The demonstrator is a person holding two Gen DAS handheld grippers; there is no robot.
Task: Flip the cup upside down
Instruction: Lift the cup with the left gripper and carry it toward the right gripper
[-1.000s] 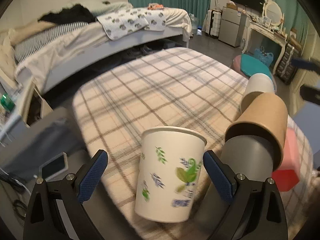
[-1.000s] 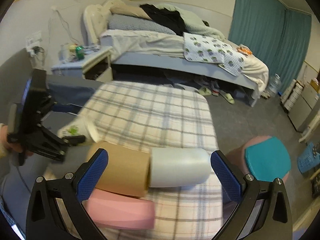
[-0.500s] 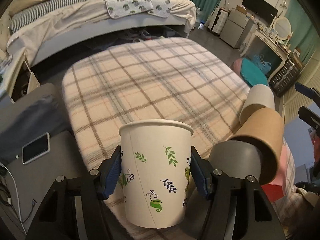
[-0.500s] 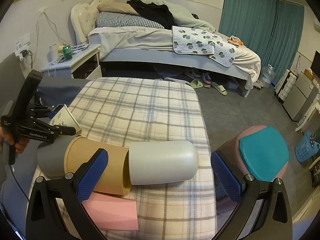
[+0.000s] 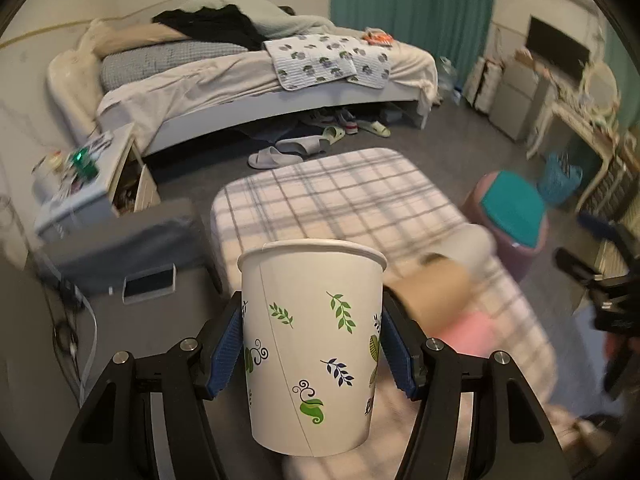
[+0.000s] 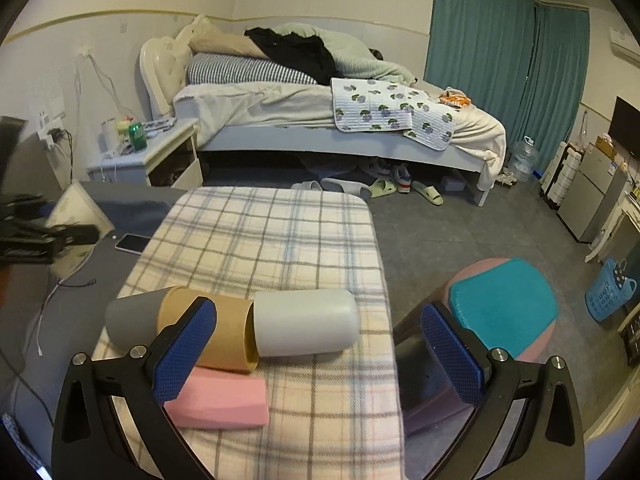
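cup [image 5: 312,344] upright | pinched between left gripper [image 5: 314,344] pads

The white paper cup with leaf prints [image 5: 312,348] hides the inner faces of the left gripper [image 5: 314,350] pads. Right of it, the brown cardboard tube [image 5: 436,292] is smeared by motion blur, its ends indistinct.
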